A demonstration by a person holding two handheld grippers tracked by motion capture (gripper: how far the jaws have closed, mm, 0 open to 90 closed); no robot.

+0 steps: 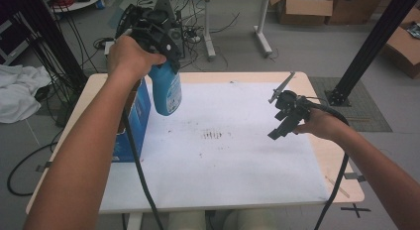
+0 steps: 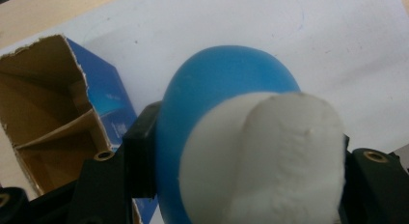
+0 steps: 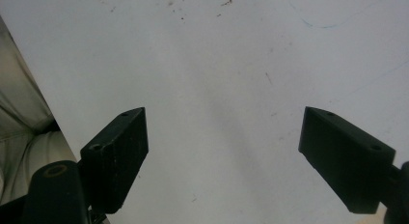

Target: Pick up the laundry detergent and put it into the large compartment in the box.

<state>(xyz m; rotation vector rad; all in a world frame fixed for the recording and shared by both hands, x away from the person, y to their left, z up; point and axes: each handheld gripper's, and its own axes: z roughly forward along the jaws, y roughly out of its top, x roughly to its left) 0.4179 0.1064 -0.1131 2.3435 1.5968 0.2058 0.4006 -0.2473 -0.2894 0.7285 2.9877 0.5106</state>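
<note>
Left tongs (image 1: 166, 61) clamped on blue bottle (image 1: 166, 88), held in the air above bench (image 1: 297, 79) left edge, just beside open blue box (image 1: 138, 116). Right tongs (image 3: 224, 156) spread wide, holding nothing, over bare white sheet (image 1: 233, 155) with open room between. From left gripper view: bottle's white cap (image 2: 270, 156), box's cardboard divider (image 2: 58, 132).

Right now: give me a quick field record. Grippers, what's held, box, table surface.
left gripper: shut on the blue bottle, held in the air above the table
bottle cap: white, between the jaws
right gripper: open, nothing between the jaws, over the white sheet
blue box: at the table's left edge, top torn open, cardboard divider inside
sheet: small dark specks near its middle
</note>
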